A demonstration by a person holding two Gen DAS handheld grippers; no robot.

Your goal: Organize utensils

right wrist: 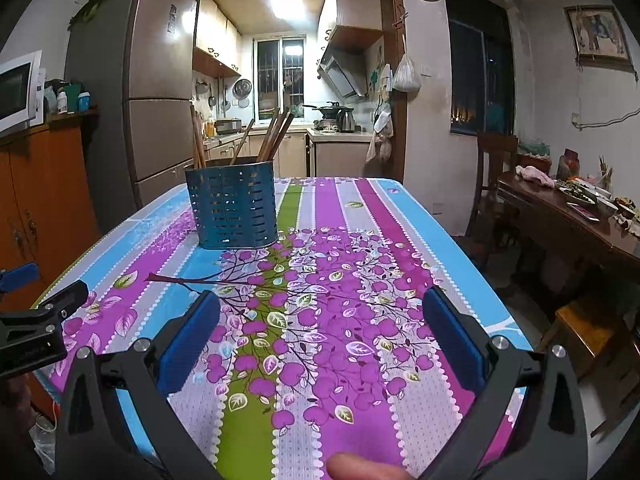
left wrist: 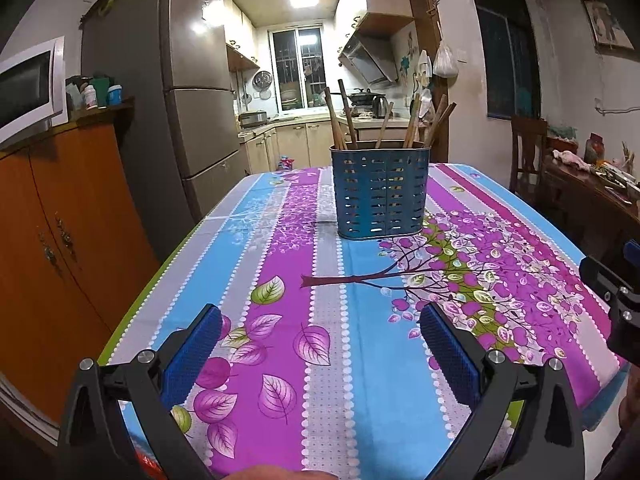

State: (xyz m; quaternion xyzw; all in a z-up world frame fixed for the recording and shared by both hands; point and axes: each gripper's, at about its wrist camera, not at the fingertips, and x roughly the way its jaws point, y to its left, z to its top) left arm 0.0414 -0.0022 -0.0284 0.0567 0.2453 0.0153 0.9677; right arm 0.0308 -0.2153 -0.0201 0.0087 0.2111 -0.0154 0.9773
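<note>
Both jaws wide apart, empty: left gripper (left wrist: 320, 344), right gripper (right wrist: 320, 332) hang over the tablecloth (left wrist: 328, 320). Blue caddy (left wrist: 380, 192) at 12 o'clock holds all chopsticks (left wrist: 348, 120) upright (looks sorted, so hands stay clear).

A floral striped tablecloth (left wrist: 280, 248) covers the bench below and ahead of the gripper. Far ahead and to its left stand a grey refrigerator (left wrist: 192, 100), an orange wooden cabinet (left wrist: 60, 240) and a white microwave (left wrist: 28, 84) on top of it. Well off to its right, a dark wooden table (right wrist: 568, 224) carries dishes, with a wooden chair (right wrist: 494, 168) beside it.
</note>
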